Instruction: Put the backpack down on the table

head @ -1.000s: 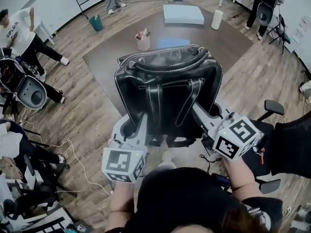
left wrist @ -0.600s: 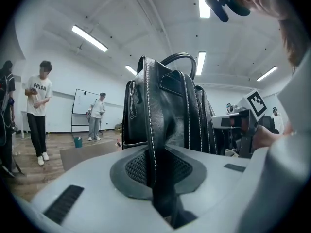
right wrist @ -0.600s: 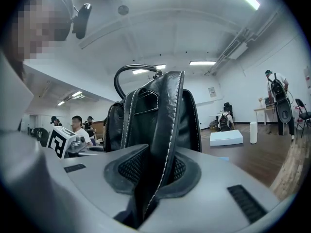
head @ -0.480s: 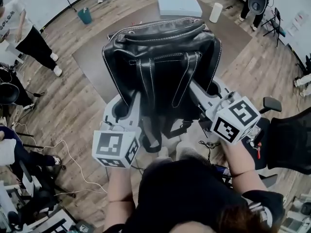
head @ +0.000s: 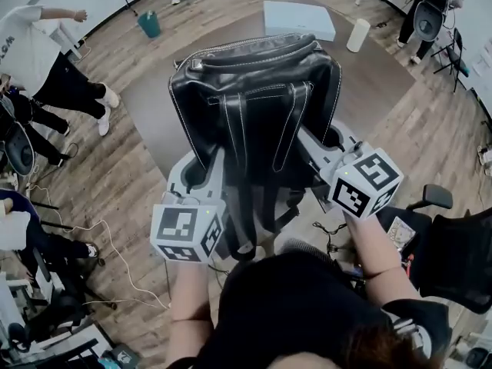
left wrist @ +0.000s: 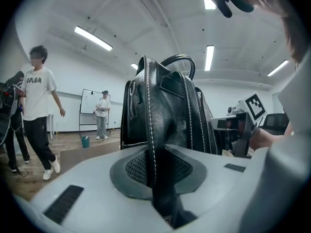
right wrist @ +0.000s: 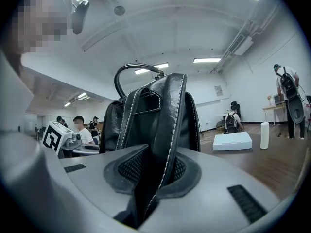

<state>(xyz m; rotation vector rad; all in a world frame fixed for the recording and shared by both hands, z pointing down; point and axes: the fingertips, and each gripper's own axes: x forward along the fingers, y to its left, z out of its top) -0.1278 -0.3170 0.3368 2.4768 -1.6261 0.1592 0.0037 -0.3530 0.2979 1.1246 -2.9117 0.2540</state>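
The black leather backpack [head: 254, 106] hangs upright between the two grippers, strap side toward the person, in front of the dark desk [head: 150, 102]. The left gripper [left wrist: 158, 176] is pinched on a white-stitched shoulder strap [left wrist: 151, 130] that runs down between its pads. The right gripper [right wrist: 153, 176] is clamped the same way on the other strap [right wrist: 170, 125]. Each gripper's own jaws cover the bag's lower edge in its view. In the head view the bag's bottom and loose strap ends disappear behind the person's dark head, so I cannot tell whether the bag touches the desk. The bag also hides the middle of the desk; beyond it only a pale blue box [head: 298, 20] and a white cylinder [head: 357, 34] show. A bystander [head: 38, 52] at the left is cut off by the frame.
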